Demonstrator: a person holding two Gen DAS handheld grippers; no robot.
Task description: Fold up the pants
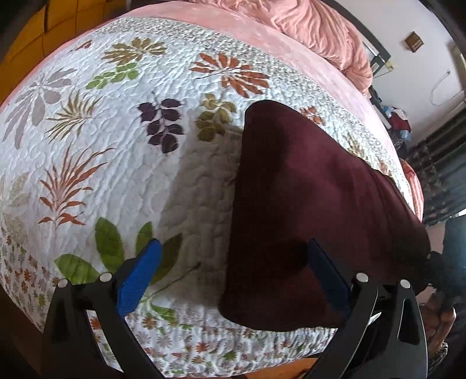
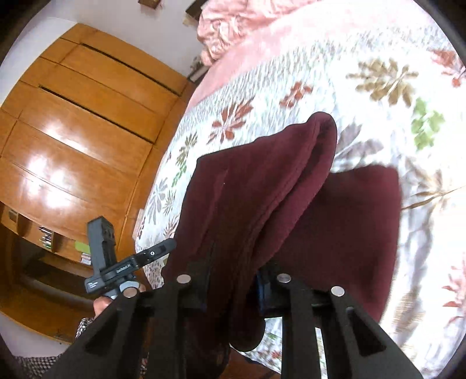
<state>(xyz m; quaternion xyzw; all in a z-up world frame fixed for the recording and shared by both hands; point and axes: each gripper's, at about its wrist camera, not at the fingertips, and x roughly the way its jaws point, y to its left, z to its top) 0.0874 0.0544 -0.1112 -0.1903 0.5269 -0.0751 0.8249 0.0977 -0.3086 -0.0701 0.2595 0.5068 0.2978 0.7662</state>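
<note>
Pants [image 1: 305,204]: maroon, lying on the quilt [image 1: 116,131] near the bed's near edge, toward its right side in the left wrist view. One end reaches the near edge; the far end sits well inside the quilt.

Left gripper [image 1: 233,274]: jaws wide apart, blue pads showing. Left pad over bare quilt, right pad over the pants' near left corner. Nothing pinched; whether the right pad touches cloth, cannot tell.

Right gripper [image 2: 233,288]: jaws close together, clamped on a bunched fold of the pants [image 2: 262,189]. Cloth rises from between the fingers and drapes in a ridge away from the camera; a flatter layer lies on the quilt [image 2: 378,87] beneath and to the right. Right wrist view is blurred.

The left gripper [image 2: 122,268] shows at the left of the right wrist view, off the bed's edge, a hand [image 2: 102,304] beneath it. Wooden wardrobe [image 2: 72,131] behind. Pink blanket [image 1: 320,26] bunched at the bed's far end.
</note>
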